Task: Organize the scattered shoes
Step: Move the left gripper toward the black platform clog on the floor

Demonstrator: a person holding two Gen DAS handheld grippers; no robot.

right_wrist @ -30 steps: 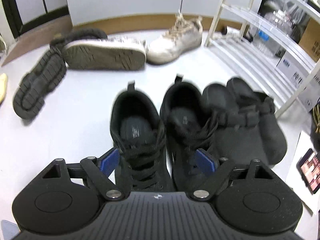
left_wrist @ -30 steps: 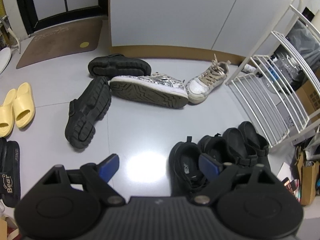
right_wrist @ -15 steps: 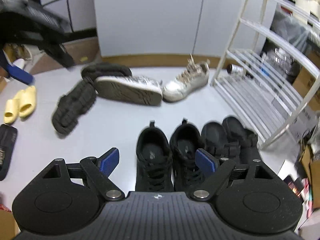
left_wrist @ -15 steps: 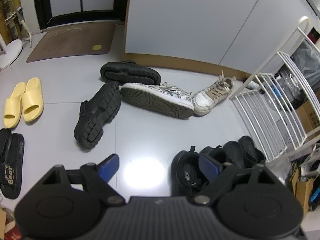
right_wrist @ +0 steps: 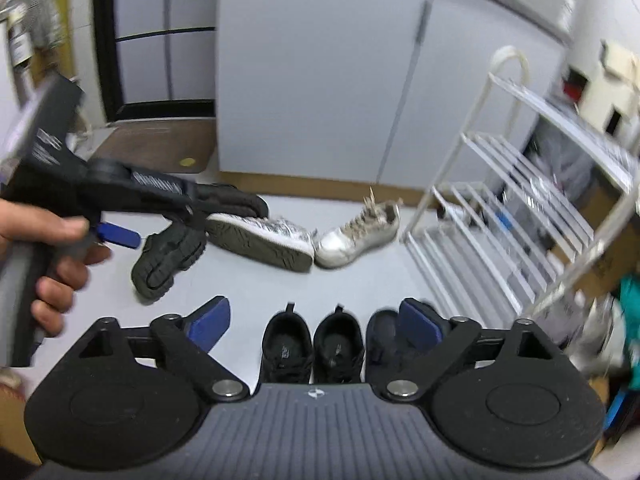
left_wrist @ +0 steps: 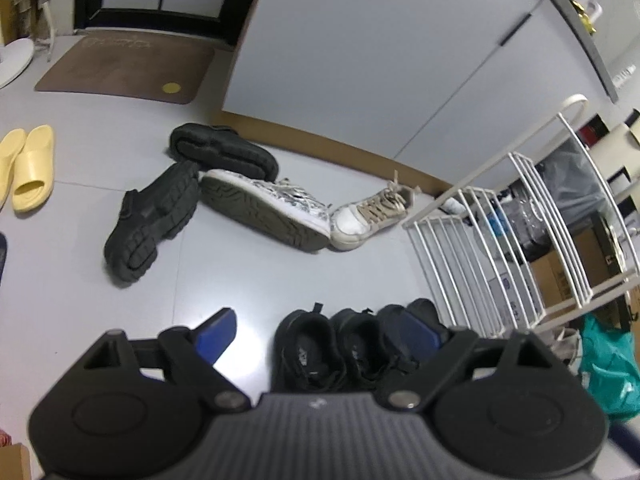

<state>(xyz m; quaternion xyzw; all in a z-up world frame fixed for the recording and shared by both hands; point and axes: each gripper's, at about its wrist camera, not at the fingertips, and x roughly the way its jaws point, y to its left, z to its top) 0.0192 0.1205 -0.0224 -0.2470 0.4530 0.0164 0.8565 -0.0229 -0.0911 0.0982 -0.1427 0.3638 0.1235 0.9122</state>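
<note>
Overhead, opening empty right tongs [right_wrist: 316, 322] above paired black sneakers [right_wrist: 312, 348].

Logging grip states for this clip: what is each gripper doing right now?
Left gripper: jaws open, holding nothing.
Right gripper: jaws opening, nothing between them.

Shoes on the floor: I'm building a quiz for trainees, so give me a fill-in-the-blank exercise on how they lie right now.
1. The silver sneaker lies tipped on its ____, sole showing.
2. The white sneaker stands upright, its toe against the silver sneaker and a white wire ____ to its other side.
3. The slippers beside the brown mat are ____ in colour.
4. Neither the left gripper nor the right gripper holds a ____.

Missing words: side; rack; yellow; shoe
</note>
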